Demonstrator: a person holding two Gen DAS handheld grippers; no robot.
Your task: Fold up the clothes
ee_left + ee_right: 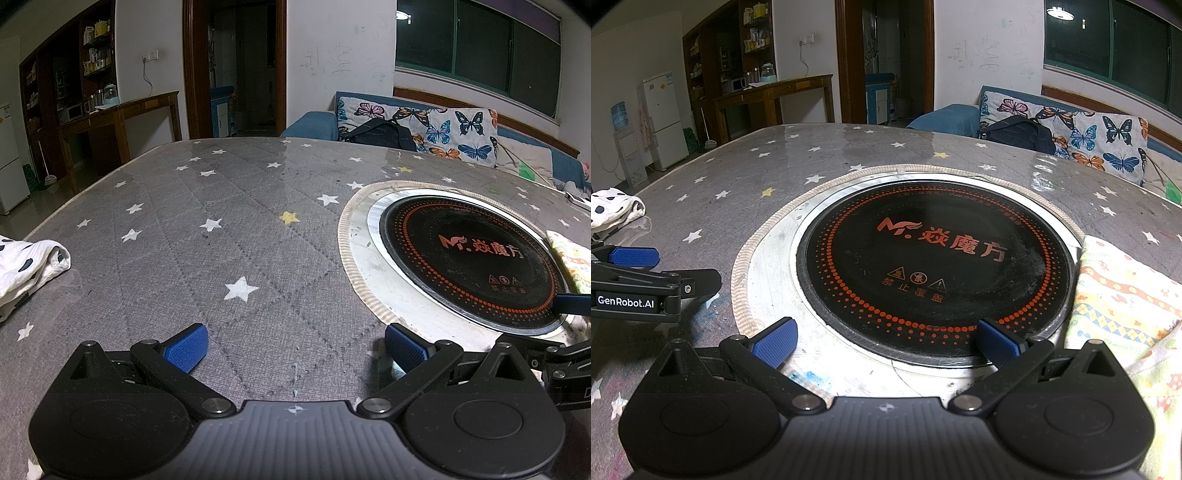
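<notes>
Item: patterned cloth (1126,306), right edge of the right view, lapping the round cooktop (934,273). Judged light, limp, unbreakable; best pinched at a corner or hem. Spotted garment (26,264) lies far left. Left gripper (293,349) and right gripper (886,343): both wide apart, empty.

A round table (229,258) is covered by a grey quilted cloth printed with stars. A black induction cooktop (934,269) is set into the table's centre. White walls (332,55) are marked with scribbles. A dark doorway (240,66) in brown wood framing is seen beyond the far edge. A wooden sideboard (122,118) and shelving (92,48) are placed at left, beside a white refrigerator (663,118). A blue sofa (949,118) with a butterfly-print cover (443,129) is seen under a dark window (480,48). A ceiling lamp (1060,13) is reflected in the glass.
</notes>
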